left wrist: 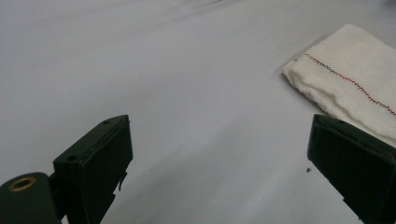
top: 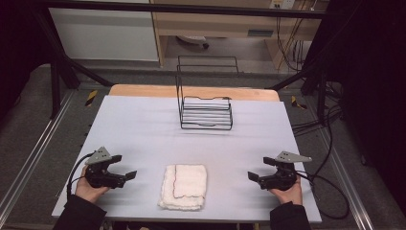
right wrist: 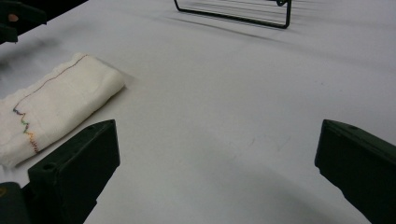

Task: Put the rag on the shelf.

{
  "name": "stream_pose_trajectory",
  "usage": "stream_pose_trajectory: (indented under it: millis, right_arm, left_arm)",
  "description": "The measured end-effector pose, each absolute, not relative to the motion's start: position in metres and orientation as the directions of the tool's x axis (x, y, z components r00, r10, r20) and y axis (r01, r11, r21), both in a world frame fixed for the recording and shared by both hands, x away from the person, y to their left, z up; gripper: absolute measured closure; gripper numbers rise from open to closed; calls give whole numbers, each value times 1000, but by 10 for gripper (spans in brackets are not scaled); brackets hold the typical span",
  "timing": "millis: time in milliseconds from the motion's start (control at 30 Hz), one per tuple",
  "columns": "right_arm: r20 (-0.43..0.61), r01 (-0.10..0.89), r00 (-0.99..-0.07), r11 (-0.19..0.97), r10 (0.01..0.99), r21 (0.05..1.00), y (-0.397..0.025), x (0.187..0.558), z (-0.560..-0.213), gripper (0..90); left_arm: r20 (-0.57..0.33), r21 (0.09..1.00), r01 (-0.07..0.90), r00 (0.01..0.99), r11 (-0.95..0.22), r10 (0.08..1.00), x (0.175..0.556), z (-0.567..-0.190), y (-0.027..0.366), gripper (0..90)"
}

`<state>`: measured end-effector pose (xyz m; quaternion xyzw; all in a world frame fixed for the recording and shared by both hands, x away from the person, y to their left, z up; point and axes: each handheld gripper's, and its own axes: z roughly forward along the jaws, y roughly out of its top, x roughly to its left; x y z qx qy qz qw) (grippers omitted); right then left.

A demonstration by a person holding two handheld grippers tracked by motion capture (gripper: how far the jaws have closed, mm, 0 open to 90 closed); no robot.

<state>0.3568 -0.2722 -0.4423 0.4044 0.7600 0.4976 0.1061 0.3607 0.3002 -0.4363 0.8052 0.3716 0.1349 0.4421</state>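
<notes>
White folded towel (top: 184, 186) lying flat on pale grey counter (top: 143, 129), near front edge, about midway between both grippers. Coloured wavy stitch line visible along towel top face. Left gripper (top: 125, 167) held in a hand (top: 89, 189) at front left, resting low over counter, fingers (top: 129, 175) spread wide, nothing between them, pointed toward towel but well apart from it. Same seen from left gripper view: fingers (left wrist: 98, 158) wide apart over bare counter (left wrist: 163, 84), towel (left wrist: 355, 79) lying ahead at upper right, partly behind the right-hand finger in that view, contact there not determinable. Right gripper (top: 258, 170) held in the other hand (top: 288, 191) at front right, likewise low over counter, fingers (top: 253, 176) spread wide and empty, pointed toward towel, well apart from it. Right gripper view confirms: fingers (right wrist: 79, 163) wide over bare counter (right wrist: 224, 107), towel (right wrist: 56, 107) ahead at left, just beyond the left-hand finger, not touched. Black wire rack (top: 206, 108) standing upright at far middle of counter, tall back frame, ribbed base, empty, well apart from towel and from both grippers; its lower bar (right wrist: 233, 16) seen at top of right gripper view. Dark sleeves at bottom edge of high view. Cables trailing from both grippers, right one looping off counter edge. Wooden strip along far edge of counter.
</notes>
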Motion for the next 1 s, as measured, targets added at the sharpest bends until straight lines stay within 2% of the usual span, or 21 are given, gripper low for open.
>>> stream_pose_trajectory:
  millis: [1000]
  right_arm:
    - [223,511,-666,218,712,832,-258,358,-442,5]
  left_arm:
    - [-112,806,481,696,-346,709,359,-432,279,66]
